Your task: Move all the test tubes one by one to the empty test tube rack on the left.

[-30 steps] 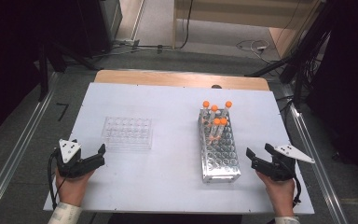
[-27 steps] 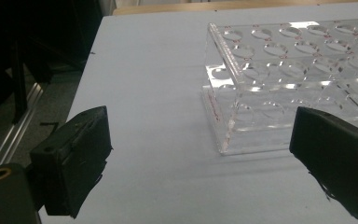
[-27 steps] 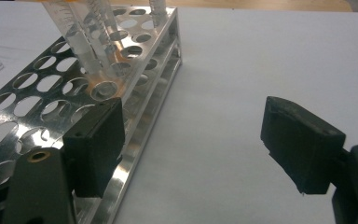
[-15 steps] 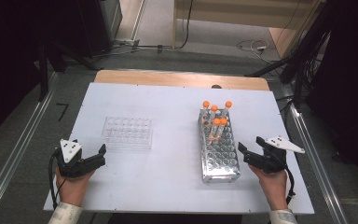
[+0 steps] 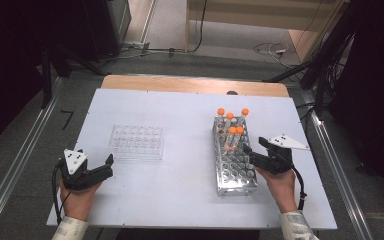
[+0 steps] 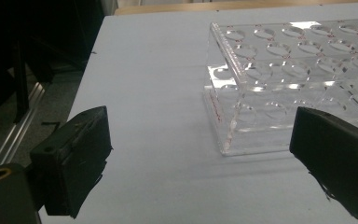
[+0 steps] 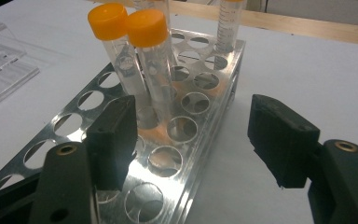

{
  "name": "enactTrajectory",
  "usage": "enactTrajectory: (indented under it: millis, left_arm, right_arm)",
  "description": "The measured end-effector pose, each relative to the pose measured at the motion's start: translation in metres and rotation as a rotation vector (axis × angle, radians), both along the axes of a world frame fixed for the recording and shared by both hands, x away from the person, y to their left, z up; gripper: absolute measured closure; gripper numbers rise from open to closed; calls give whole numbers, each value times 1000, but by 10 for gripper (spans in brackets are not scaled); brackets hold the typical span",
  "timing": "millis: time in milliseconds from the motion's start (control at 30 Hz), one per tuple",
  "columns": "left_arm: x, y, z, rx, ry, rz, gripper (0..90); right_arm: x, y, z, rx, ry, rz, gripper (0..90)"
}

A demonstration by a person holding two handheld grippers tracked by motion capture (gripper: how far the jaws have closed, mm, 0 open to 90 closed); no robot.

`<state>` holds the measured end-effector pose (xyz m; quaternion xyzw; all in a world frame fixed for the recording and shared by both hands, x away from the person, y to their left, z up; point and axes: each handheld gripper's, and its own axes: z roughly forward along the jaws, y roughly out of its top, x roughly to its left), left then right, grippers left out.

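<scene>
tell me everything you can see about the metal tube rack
The tube rack looks like shiny metal with clear side walls, a long block of round holes in rows. It stands flat on the right of the white table. Five orange-capped tubes stand upright at its far end; the other holes are empty. Nothing grips it.

Black tongs [image 5: 253, 152], grey triangular plates, patterned pale sleeves.

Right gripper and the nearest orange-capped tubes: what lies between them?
In the right gripper view, the right gripper has open holes of the metal rack between it and the orange-capped tubes.
</scene>
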<state>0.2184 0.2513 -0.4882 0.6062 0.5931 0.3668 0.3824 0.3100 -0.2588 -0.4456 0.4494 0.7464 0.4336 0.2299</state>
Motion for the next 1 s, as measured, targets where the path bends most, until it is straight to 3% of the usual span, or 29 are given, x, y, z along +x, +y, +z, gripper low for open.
enactTrajectory:
  millis: [367,633,1000]
  left_arm:
    - [0,0,0,1,0,0,56]
    - [0,1,-1,-1,1,2,56]
    - [0,0,-1,1,2,1,56]
  right_arm:
    - [14,16,0,-15,11,84,482]
    - [24,24,-1,-62,-1,117,625]
    - [32,22,-6,-58,-2,143,675]
